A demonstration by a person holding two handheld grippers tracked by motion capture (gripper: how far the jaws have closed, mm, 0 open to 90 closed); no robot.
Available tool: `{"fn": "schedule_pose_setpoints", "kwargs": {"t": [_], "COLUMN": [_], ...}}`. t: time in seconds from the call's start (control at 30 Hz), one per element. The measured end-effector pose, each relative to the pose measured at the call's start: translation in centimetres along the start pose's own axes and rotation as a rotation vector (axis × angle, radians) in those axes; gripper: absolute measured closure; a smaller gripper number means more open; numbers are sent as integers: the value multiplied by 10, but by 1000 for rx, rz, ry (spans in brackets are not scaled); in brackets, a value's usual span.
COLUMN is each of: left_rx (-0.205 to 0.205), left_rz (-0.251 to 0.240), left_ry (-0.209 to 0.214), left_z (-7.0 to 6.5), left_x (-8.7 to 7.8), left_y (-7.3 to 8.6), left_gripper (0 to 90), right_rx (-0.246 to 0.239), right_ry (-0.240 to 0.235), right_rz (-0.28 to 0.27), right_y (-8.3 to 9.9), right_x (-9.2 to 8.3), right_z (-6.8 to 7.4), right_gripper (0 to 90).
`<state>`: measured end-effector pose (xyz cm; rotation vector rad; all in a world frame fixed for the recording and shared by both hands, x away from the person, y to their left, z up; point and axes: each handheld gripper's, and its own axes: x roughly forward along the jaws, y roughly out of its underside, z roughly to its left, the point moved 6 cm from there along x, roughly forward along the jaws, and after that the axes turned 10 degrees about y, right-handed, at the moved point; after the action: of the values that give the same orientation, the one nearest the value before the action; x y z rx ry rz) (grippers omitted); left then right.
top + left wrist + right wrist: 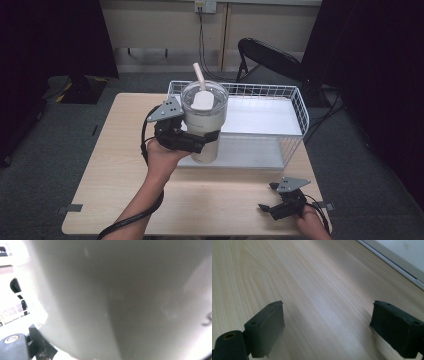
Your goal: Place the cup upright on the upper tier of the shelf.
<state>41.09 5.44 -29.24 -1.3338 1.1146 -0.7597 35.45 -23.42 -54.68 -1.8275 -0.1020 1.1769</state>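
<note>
A white tumbler with a clear lid and a pale straw is upright at the front left of the white wire rack. My left gripper is shut on its lower body from the left side. In the left gripper view the tumbler's wall sits right against the lens, with one black finger at the lower left. I cannot tell whether its base touches anything. My right gripper rests low at the table's front right, open; its jaws stand wide apart over bare wood.
The wire rack has a white upper shelf and a grey lower board, open toward me. The light wooden table has free room at the left and front. A dark folding chair stands behind the rack; dark curtains hang on both sides.
</note>
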Motion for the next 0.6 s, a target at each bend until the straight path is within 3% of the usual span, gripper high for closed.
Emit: {"fn": "schedule_pose_setpoints", "kwargs": {"t": [0.6], "left_rx": [27], "left_rz": [8], "left_ry": [24], "left_z": [0], "left_x": [19], "left_y": [-23], "left_gripper": [74], "right_rx": [0], "right_ry": [1], "right_rz": [-2], "right_y": [0], "right_x": [0], "right_z": [0], "right_gripper": [106]}}
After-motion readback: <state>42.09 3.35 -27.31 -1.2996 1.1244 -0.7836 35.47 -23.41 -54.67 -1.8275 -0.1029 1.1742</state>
